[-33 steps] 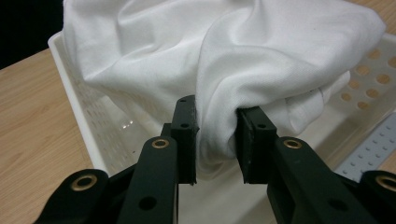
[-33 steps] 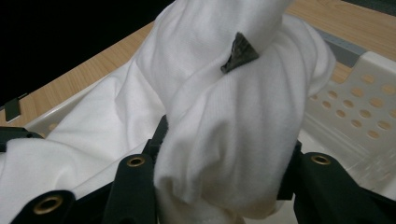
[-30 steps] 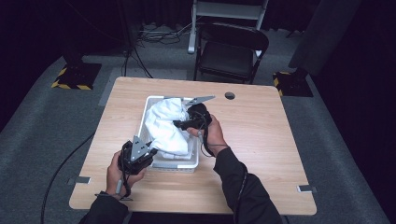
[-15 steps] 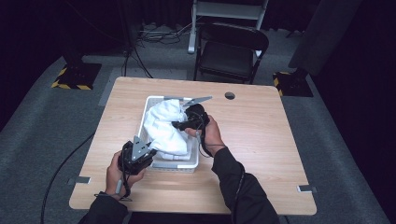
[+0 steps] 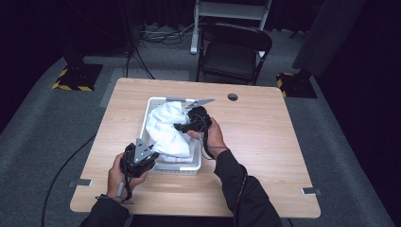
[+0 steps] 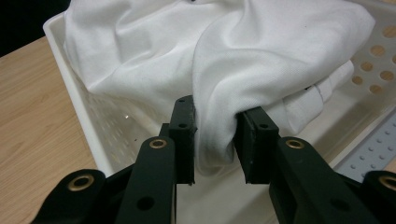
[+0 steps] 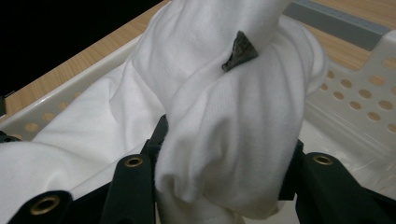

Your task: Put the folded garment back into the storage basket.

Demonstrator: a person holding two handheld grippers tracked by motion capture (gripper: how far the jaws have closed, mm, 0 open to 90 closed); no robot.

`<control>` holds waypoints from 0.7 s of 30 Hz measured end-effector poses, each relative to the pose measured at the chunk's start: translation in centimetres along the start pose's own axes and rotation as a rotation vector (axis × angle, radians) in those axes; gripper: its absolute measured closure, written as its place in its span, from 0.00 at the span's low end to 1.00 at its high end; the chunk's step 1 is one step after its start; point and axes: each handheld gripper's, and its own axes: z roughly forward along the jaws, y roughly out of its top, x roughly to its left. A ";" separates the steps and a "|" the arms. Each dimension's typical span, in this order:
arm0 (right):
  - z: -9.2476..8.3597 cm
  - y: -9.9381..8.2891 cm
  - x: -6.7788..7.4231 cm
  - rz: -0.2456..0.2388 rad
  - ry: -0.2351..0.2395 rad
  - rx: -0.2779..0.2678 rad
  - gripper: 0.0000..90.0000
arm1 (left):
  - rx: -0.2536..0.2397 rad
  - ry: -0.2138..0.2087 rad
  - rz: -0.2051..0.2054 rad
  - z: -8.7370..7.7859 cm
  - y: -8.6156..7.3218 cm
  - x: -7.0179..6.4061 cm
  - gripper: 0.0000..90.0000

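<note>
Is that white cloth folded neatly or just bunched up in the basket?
Bunched up: the white cloth lies crumpled in loose folds, heaped above the basket rim.

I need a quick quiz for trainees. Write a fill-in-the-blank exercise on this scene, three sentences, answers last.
1. The white cloth lies bunched in a white plastic ____.
2. The left gripper and the right gripper are each shut on a fold of the ____.
3. The basket stands on a ____ table.

Missing words: basket; cloth; wooden
</note>
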 end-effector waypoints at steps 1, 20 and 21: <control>0.0 0.0 0.0 0.001 -0.002 0.001 0.60 | 0.002 0.000 0.002 0.0 0.0 0.0 0.77; 0.7 -0.4 -0.2 0.014 -0.025 0.027 0.56 | 0.044 -0.001 0.009 0.6 -0.2 0.0 0.73; 0.7 -0.4 -0.2 0.015 -0.031 0.032 0.55 | 0.043 -0.004 0.004 0.5 -0.2 0.0 0.72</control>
